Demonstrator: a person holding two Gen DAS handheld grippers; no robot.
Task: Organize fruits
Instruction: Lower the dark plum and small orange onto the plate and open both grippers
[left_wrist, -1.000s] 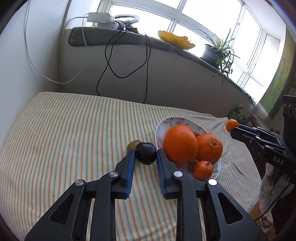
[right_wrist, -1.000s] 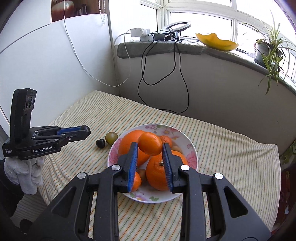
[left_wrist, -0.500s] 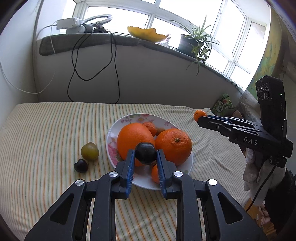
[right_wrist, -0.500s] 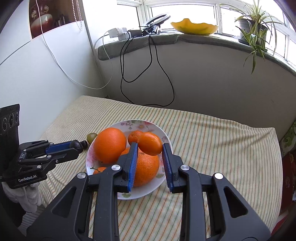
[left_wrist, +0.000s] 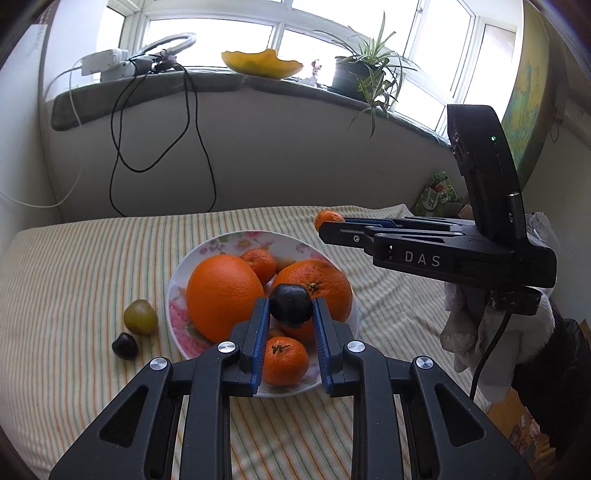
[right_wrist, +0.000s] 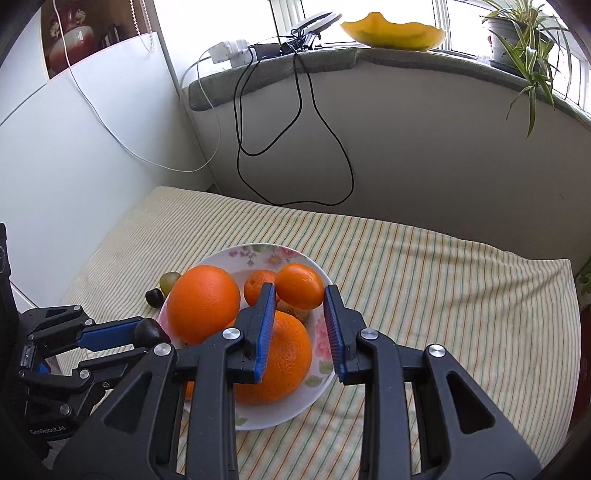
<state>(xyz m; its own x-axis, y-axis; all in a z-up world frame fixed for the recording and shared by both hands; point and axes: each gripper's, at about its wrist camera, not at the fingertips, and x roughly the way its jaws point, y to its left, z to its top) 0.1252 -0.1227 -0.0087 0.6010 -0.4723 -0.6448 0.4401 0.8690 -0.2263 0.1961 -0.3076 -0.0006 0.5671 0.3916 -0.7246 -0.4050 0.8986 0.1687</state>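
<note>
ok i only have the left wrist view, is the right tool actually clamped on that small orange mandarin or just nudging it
observer: clamped. the right wrist view shows the small orange mandarin between the two blue pads of the right tool, touching both.
operator: and my dark plum, where is it from that side
observer: the dark purple plum at the tip of the left tool shows at the left rim of the white floral plate, right beside the large round orange.
</note>
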